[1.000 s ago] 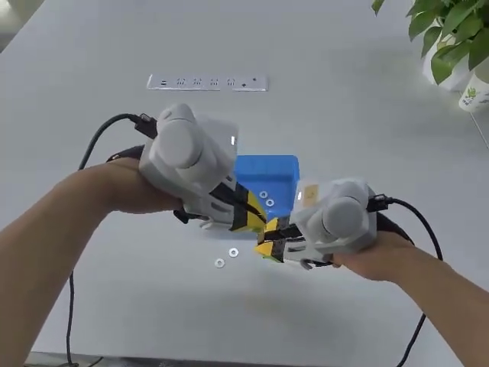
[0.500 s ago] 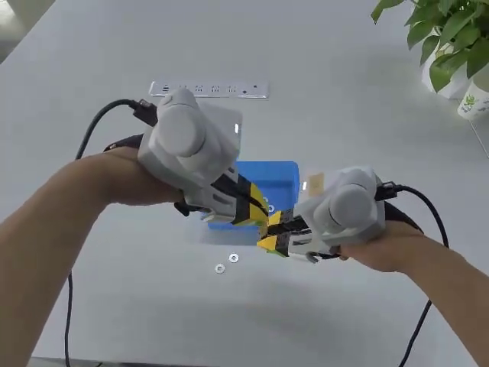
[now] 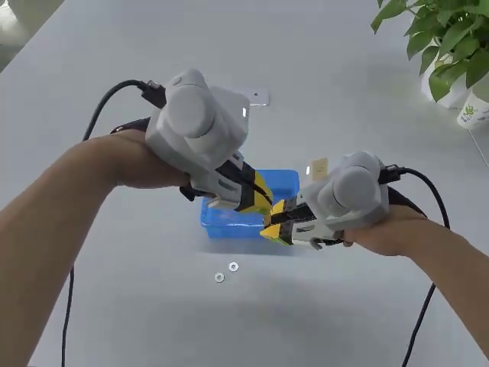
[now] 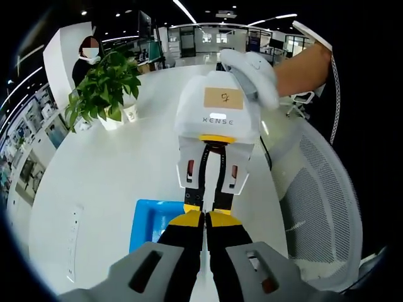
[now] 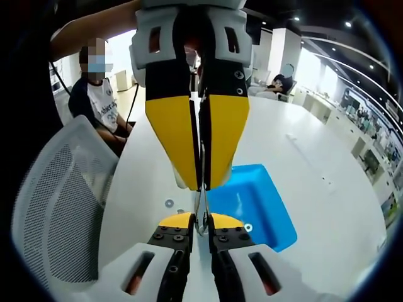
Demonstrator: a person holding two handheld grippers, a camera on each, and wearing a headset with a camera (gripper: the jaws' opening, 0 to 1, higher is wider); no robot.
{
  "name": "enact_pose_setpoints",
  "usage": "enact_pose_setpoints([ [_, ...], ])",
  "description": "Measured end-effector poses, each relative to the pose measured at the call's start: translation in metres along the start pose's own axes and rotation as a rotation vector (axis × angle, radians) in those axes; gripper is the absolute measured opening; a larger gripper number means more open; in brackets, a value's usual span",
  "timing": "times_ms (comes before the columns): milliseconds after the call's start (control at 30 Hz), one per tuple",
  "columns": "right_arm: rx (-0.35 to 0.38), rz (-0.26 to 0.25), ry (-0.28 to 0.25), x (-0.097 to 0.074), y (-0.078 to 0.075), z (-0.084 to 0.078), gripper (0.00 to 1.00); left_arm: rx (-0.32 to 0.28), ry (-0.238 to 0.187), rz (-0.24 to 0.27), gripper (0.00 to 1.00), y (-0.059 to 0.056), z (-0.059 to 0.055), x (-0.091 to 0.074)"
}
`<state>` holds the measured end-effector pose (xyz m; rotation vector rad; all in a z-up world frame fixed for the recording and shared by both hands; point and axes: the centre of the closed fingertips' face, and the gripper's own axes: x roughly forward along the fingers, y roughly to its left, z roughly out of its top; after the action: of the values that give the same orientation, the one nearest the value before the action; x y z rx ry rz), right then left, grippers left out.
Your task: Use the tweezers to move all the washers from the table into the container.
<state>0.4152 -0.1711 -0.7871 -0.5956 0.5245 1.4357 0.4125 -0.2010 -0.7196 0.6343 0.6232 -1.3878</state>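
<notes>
White table (image 3: 344, 115), open-plan office. Potted plant (image 3: 439, 38) well away, out past my right fingers. Mesh chair (image 5: 56, 207) and seated person (image 5: 94, 94) behind my left gripper (image 4: 204, 218). Left gripper and right gripper (image 5: 200, 221) face tip to tip, both pairs of fingers pinched on the tweezers (image 5: 201, 201). Tweezers' long axis runs straight from one set of tips to the other, above the blue container (image 5: 258, 201). One washer (image 5: 247, 227) lies inside it. Two washers (image 3: 219, 277) (image 3: 233, 267) on the table below my tips, outside the container.
</notes>
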Motion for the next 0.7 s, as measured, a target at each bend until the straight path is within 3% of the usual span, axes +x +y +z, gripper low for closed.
enact_pose_setpoints([
  [300,-0.012,-0.011,-0.001,0.003,-0.022,0.004,0.11,0.013,0.004,0.017,0.05,0.020,0.000,-0.003],
  [700,-0.010,-0.021,-0.013,0.015,-0.043,0.006,0.11,0.025,0.019,0.031,0.05,0.041,-0.009,-0.003],
])
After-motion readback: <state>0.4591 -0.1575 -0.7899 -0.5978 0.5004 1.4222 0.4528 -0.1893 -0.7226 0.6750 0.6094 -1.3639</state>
